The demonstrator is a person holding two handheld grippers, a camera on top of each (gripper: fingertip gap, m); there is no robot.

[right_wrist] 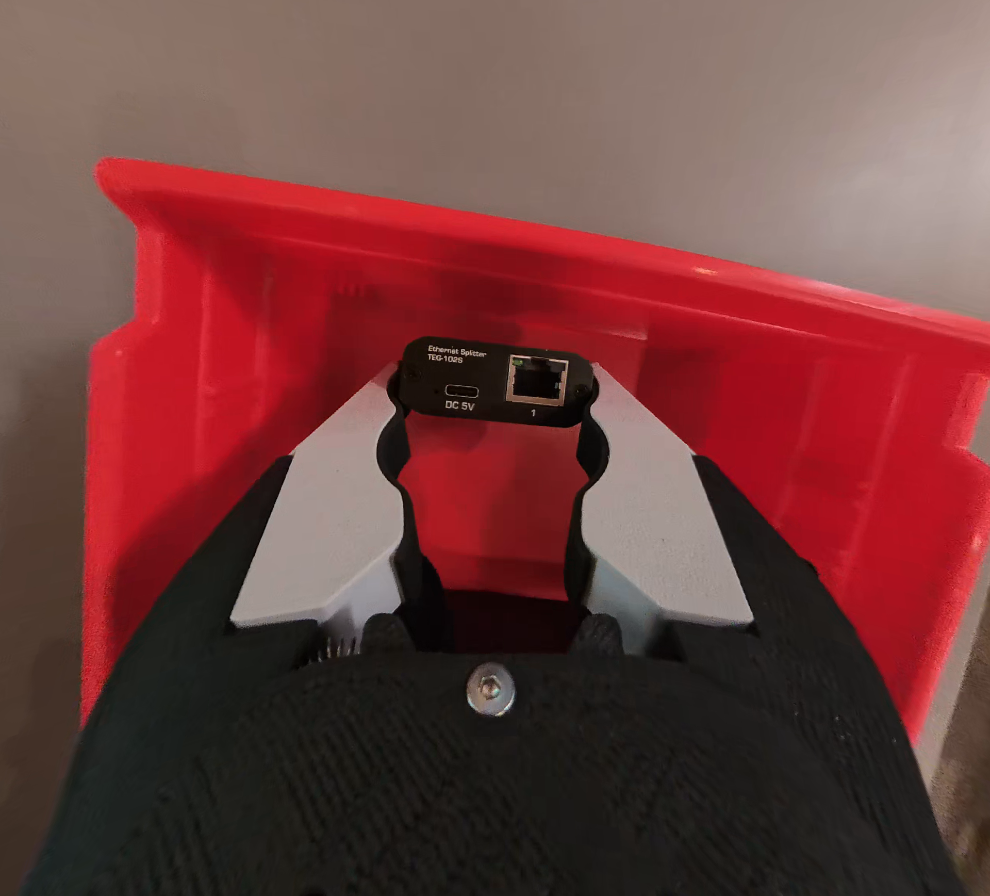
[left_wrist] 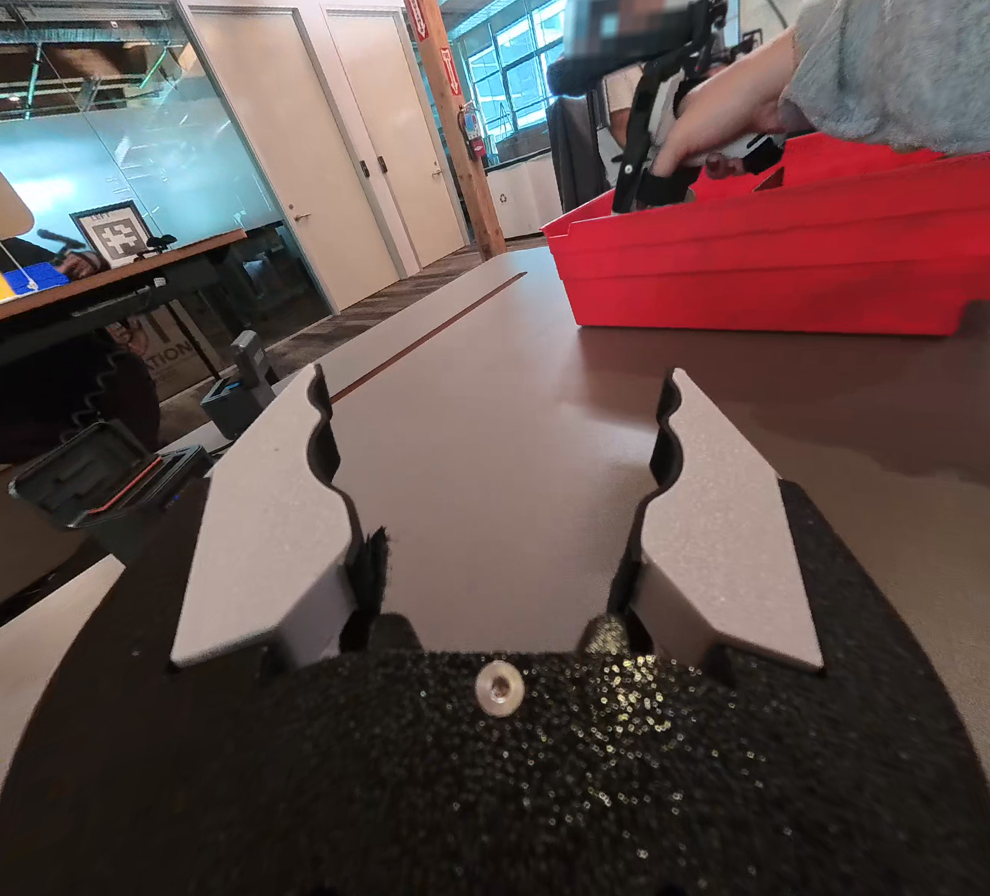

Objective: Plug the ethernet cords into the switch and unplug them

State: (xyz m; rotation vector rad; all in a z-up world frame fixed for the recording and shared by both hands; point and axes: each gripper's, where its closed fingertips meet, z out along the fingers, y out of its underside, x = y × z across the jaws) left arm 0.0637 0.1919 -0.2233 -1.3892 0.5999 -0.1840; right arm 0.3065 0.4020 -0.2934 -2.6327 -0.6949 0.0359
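1. While my right gripper reaches down into the red plastic bin, its two grey fingers sit closed against the short ends of the small black oblong switch box, one pad at its nine o'clock end and one at its three o'clock end, so I judge it gripped.
2. That box faces my right camera end-on, at about twelve o'clock from the fingertips, with an empty square network socket on its right half and a small oval power port on its left.
3. No ethernet cord shows in either view, so I judge the task barely started: this is the step of fetching the switch from the bin.
4. My left gripper holds nothing; its jaws stand wide apart, low over the brown tabletop, with the bin at about two o'clock.
5. Next I would need to lift the box straight up clear of the bin walls, set it on the table with the socket reachable, then find a cord for my left gripper.
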